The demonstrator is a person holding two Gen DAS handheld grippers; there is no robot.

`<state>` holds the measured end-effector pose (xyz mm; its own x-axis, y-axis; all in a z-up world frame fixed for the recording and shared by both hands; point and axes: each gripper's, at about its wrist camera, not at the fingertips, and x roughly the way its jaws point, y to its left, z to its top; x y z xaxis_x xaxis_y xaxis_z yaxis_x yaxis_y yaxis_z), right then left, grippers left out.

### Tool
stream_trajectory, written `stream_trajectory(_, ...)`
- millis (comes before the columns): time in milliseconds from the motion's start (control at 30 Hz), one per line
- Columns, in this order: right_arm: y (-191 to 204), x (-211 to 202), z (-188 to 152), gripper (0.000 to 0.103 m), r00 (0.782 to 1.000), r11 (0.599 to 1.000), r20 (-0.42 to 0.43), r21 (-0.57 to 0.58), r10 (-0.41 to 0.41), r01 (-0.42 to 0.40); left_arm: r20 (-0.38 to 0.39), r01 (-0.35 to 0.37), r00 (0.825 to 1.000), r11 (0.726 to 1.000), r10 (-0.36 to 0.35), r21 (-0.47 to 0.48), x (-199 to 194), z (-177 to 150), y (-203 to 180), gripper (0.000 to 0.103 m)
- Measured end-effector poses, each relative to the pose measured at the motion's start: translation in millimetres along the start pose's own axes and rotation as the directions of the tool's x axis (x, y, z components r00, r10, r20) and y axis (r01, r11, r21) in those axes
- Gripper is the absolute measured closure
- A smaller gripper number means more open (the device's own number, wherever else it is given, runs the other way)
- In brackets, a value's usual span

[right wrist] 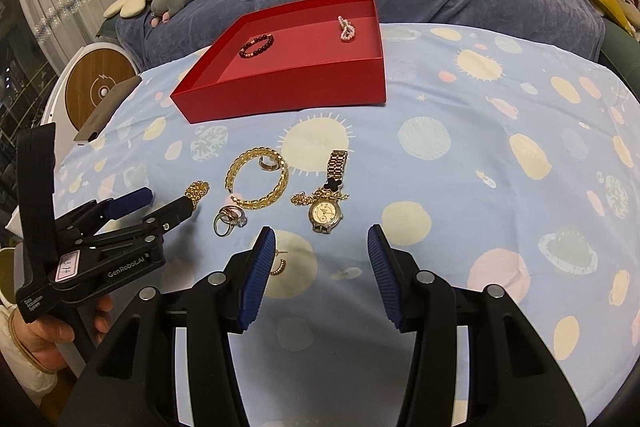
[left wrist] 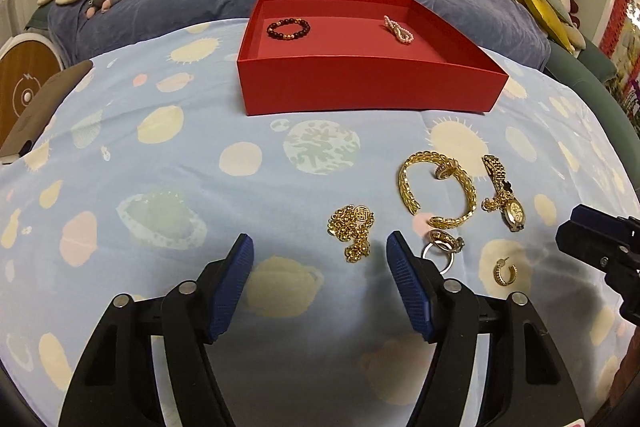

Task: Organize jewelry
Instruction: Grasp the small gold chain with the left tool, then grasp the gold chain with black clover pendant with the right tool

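Left gripper (left wrist: pixel 320 247) spread wide, empty, hovering just short of gold chain (left wrist: pixel 354 231) heaped on planet-print cloth (left wrist: pixel 160 147); right gripper (right wrist: pixel 322 239) likewise parted, empty, near watch (right wrist: pixel 326 215). Likely light, limp and slippery: best pinched across the bunched middle. Two bracelets already in red box (left wrist: pixel 368 87). Outside: one chain, one bangle (left wrist: pixel 436 187), one watch, one ring cluster (left wrist: pixel 442 245), one hoop earring (left wrist: pixel 505 271).

Matt red box (left wrist: pixel 368 87) (card); glossy gold bangle (left wrist: pixel 436 189).
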<state>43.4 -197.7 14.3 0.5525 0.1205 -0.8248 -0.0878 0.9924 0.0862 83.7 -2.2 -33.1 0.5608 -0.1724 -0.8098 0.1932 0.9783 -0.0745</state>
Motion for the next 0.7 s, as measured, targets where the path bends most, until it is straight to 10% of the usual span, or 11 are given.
stream_trajectory(333,-3.0,5.5,3.2,0.057,1.0,1.0,-0.009,0.001,0.004,-0.004,0.026,-0.024,0.999,0.999,0.023,0.042,10.5,7.3,-12.3,0.096)
stream_trajectory(700,19.0,25.0,12.7,0.076,0.999,0.996,-0.026,-0.088,0.031,-0.034,0.041,0.036,0.999,0.999,-0.036,-0.003,-11.3,16.5,-1.8,0.101)
